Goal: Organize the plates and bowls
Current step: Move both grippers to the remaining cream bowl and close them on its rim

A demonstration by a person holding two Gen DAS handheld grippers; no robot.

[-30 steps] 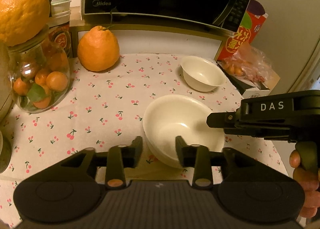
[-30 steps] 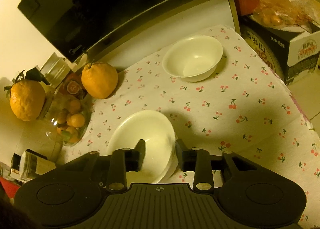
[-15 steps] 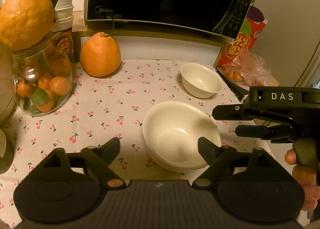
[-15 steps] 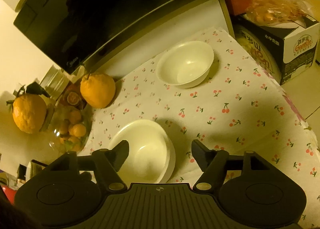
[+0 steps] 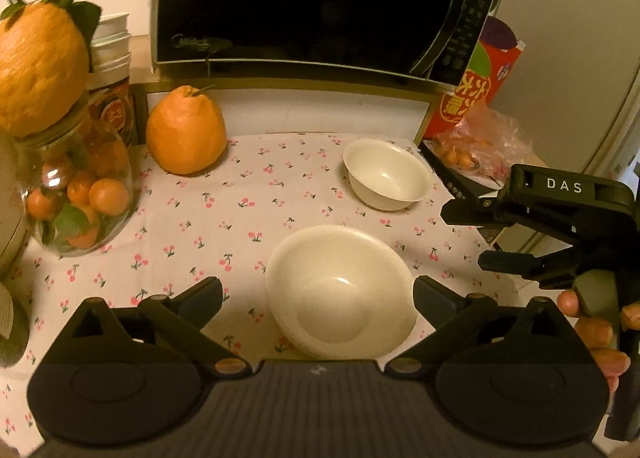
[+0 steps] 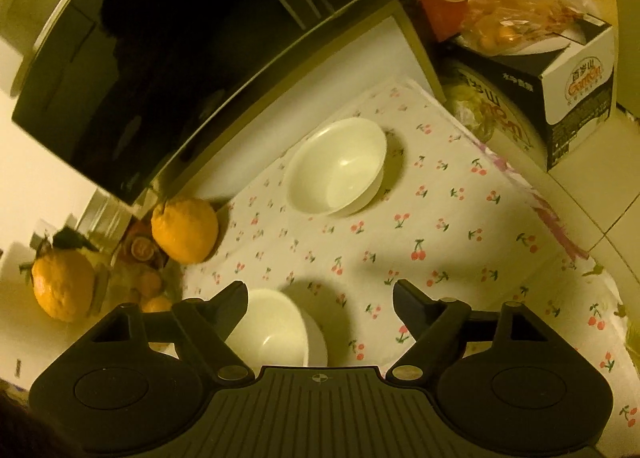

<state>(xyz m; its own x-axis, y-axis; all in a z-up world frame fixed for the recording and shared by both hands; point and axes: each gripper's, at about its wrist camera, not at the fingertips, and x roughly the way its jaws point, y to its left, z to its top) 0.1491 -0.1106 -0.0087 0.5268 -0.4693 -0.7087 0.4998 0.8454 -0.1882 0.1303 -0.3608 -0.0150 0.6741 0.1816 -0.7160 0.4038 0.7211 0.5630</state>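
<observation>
White stack of nested dishes sits near counter front edge, apparently done. Small bowl stands apart toward the back right, not yet stacked. Left claw and right claw both spread, empty.

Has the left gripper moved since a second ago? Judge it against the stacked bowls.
Yes. The left gripper has opened and pulled back from the stacked bowls, whose rim its fingers closed over before.

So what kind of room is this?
Probably a home kitchen corner: a microwave sits above a cherry-print tablecloth with white bowls and a jar of oranges.
</observation>
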